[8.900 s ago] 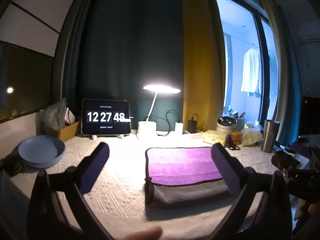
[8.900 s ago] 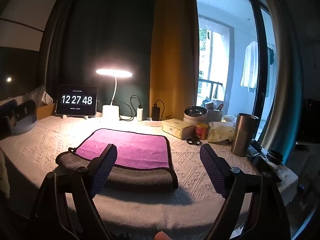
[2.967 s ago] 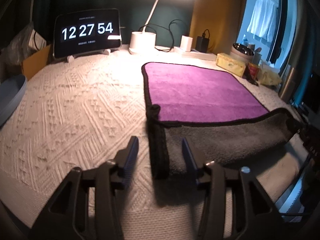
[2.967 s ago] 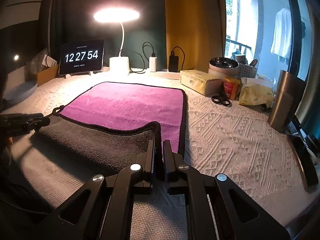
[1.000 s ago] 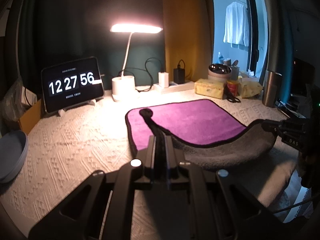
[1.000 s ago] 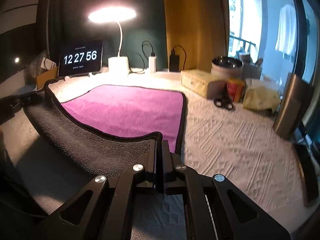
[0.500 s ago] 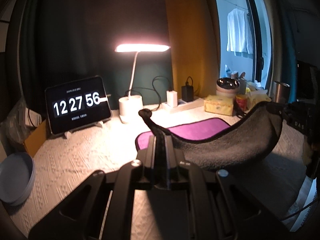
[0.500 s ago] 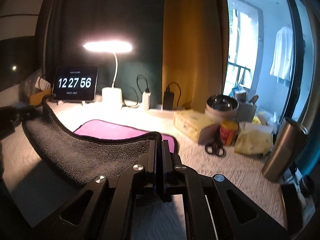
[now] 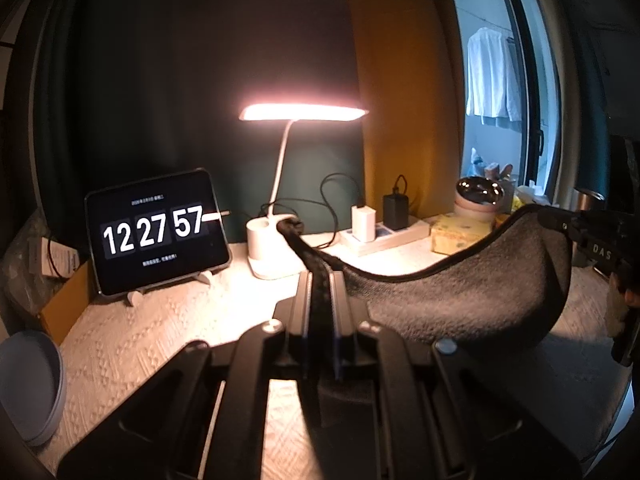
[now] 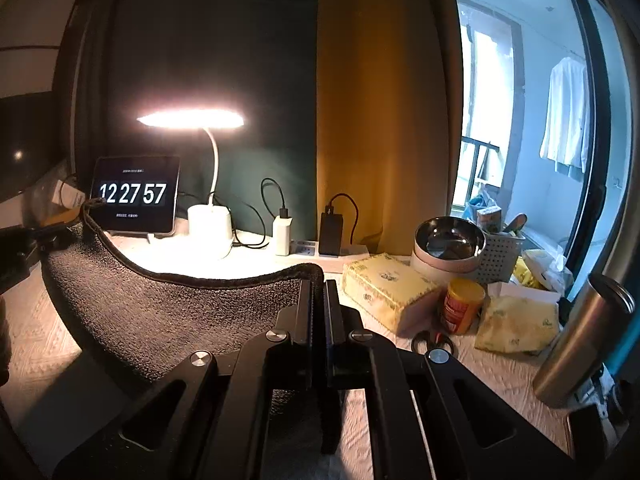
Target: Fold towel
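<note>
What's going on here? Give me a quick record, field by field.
held: towel, grey side showing, sagging between the two tools
left tool: shut on a towel corner
right tool: shut on the other corner
height: towel edge lifted off the table
behind: lit lamp, clock reading 12 27 57
right side: scissors, steel cup

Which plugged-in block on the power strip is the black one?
The charger nearer the yellow curtain; the white one stands on its lamp side.
</note>
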The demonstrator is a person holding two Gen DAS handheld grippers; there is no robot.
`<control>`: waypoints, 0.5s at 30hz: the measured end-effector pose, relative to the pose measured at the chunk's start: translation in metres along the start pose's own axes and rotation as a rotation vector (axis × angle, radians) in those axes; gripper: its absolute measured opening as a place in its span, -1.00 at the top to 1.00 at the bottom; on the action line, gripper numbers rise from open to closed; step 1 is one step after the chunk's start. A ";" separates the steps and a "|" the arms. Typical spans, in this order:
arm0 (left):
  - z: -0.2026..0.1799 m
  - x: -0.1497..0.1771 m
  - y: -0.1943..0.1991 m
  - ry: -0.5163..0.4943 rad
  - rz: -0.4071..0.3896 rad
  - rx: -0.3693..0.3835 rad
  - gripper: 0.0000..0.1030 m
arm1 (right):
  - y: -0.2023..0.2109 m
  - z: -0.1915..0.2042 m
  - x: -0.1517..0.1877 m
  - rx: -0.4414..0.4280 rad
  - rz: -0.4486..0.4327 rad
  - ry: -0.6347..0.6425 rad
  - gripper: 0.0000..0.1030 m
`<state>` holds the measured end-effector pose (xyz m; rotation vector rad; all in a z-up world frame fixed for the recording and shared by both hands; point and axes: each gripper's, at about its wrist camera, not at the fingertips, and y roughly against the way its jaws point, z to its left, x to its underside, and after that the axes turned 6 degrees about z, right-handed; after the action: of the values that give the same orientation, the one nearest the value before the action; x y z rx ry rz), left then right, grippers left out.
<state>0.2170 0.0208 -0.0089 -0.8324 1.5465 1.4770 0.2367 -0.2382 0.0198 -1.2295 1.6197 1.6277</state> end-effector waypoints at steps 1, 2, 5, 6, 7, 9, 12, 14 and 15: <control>0.002 -0.002 -0.004 0.006 0.005 0.002 0.83 | -0.004 -0.001 -0.002 0.001 0.003 0.003 0.91; 0.004 -0.004 -0.008 0.011 0.011 0.003 0.83 | -0.008 -0.001 -0.004 0.002 0.006 0.004 0.91; 0.008 -0.008 -0.023 0.030 0.028 0.014 0.83 | -0.021 -0.004 -0.009 -0.004 0.018 -0.001 0.91; 0.009 -0.009 -0.027 0.034 0.029 0.016 0.83 | -0.025 -0.004 -0.010 -0.006 0.020 -0.004 0.91; 0.010 -0.009 -0.031 0.039 0.033 0.015 0.83 | -0.028 -0.005 -0.010 -0.007 0.022 -0.006 0.91; 0.014 -0.010 -0.041 0.059 0.047 0.021 0.83 | -0.036 -0.007 -0.012 -0.005 0.026 -0.012 0.91; 0.018 -0.013 -0.053 0.067 0.057 0.017 0.83 | -0.046 -0.011 -0.017 -0.008 0.030 -0.023 0.91; 0.019 -0.015 -0.060 0.065 0.066 0.017 0.83 | -0.053 -0.013 -0.020 -0.007 0.034 -0.023 0.91; 0.019 -0.016 -0.066 0.060 0.077 0.020 0.83 | -0.057 -0.013 -0.022 -0.005 0.038 -0.018 0.91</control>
<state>0.2854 0.0328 -0.0237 -0.8201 1.6522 1.5008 0.2982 -0.2376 0.0130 -1.1908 1.6378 1.6624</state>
